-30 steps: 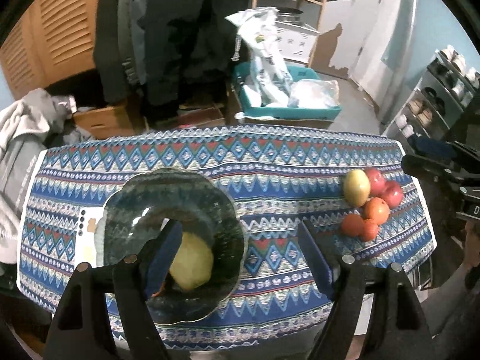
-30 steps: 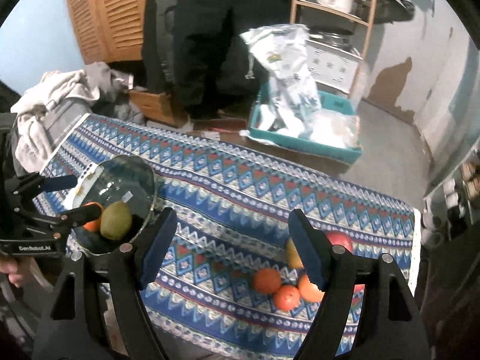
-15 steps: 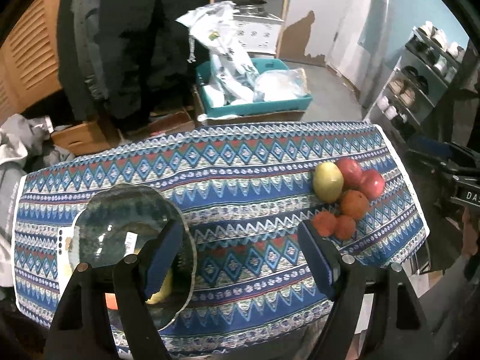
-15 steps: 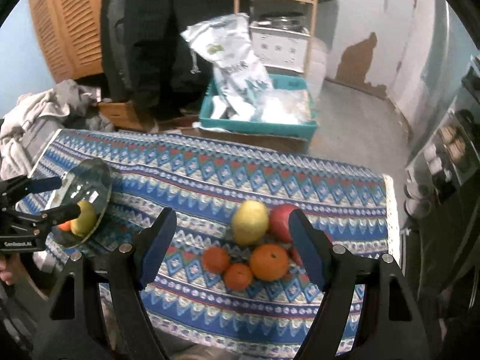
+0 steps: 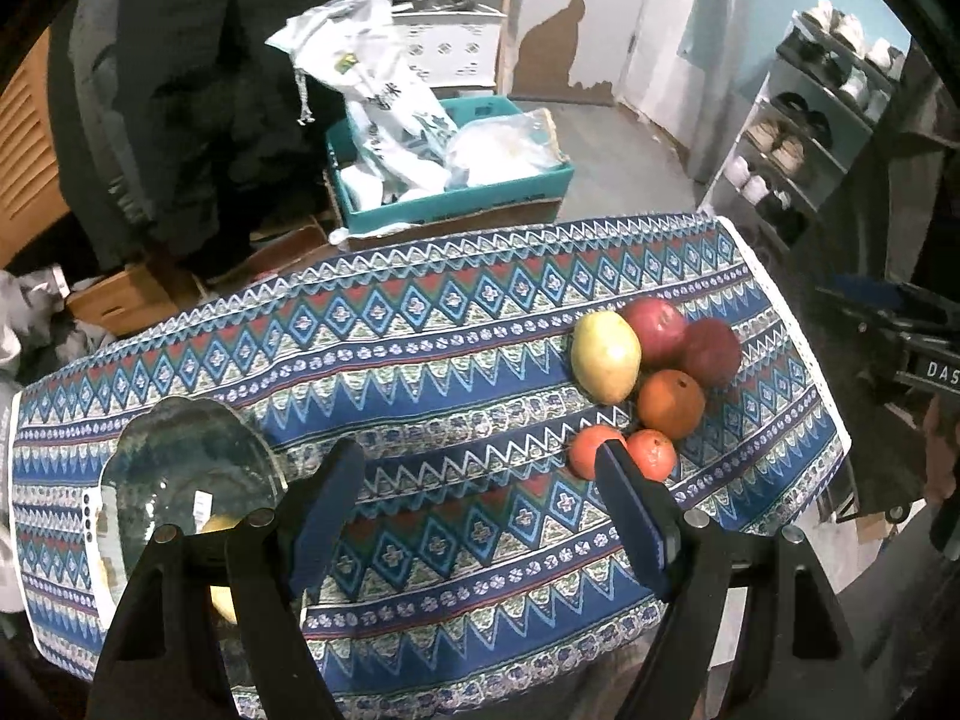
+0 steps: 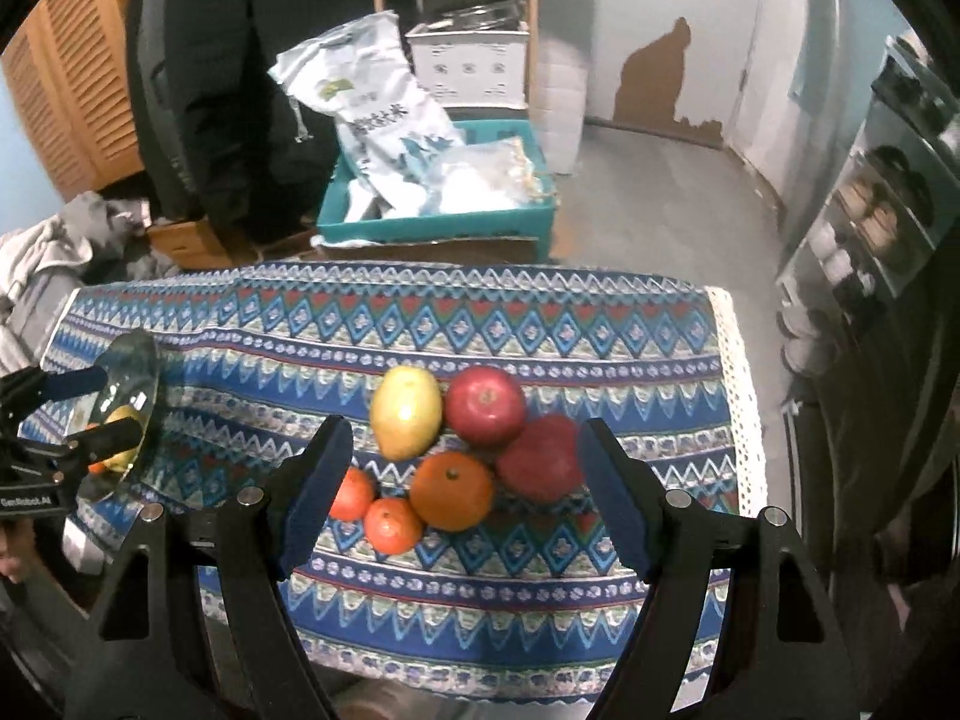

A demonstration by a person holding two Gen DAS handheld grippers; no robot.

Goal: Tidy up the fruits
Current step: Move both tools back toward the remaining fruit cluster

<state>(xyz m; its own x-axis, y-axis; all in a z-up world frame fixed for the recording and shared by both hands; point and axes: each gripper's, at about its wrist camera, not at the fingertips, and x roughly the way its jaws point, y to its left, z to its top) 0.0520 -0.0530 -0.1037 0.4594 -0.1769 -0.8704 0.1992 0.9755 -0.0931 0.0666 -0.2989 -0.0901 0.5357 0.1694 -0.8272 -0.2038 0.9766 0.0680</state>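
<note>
A pile of fruit lies on the right part of the patterned cloth (image 6: 540,324): a yellow fruit (image 6: 405,411), two red apples (image 6: 485,405) (image 6: 540,456), an orange (image 6: 451,491) and two tangerines (image 6: 351,493) (image 6: 391,525). My right gripper (image 6: 465,438) hovers open above this pile, touching none of it. In the left wrist view the same pile (image 5: 654,384) lies up and to the right. The glass bowl (image 5: 180,456) sits at the left, with a yellow fruit (image 5: 223,525) in it half hidden by a finger. My left gripper (image 5: 477,456) is open and holds nothing.
Beyond the table's far edge stand a teal crate (image 6: 438,222) with white bags, dark hanging coats (image 6: 240,60) and a wooden shelf. A shoe rack (image 5: 798,138) is on the right. The cloth's right edge (image 6: 738,396) runs close to the fruit.
Both grippers have swept right along the table. The bowl has slid to the left edge of the left view. The fruit pile has moved in between the right fingers.
</note>
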